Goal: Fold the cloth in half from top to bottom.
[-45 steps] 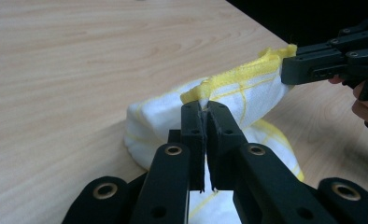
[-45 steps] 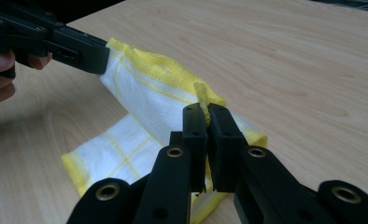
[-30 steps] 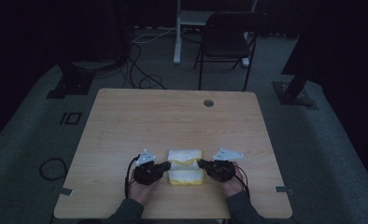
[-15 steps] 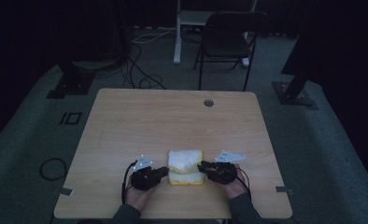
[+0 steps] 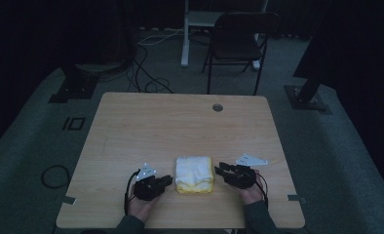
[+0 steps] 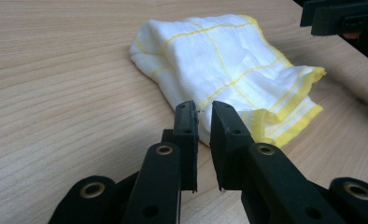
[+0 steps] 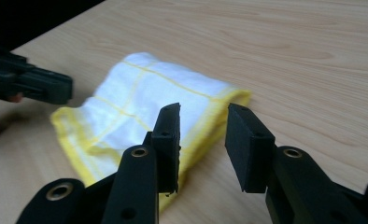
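1. the folded towel lies flat on the desk near its front edge, between the two hand-held grippers. a second ago it looked wider; now it is a more compact, squarer stack, so a fold appears to have just been laid down.
2. the right hand-held gripper, just right of the towel, has just been opening: its jaws stand clearly apart with nothing between them, the towel's yellow edge just beyond the tips.
3. the left hand-held gripper, just left of the towel, has eased open only a little; its jaws show a narrow gap and nothing is pinched in it.
4. both grips released suggests this fold is finished; the towel looks settled, either done or ready for one more fold.
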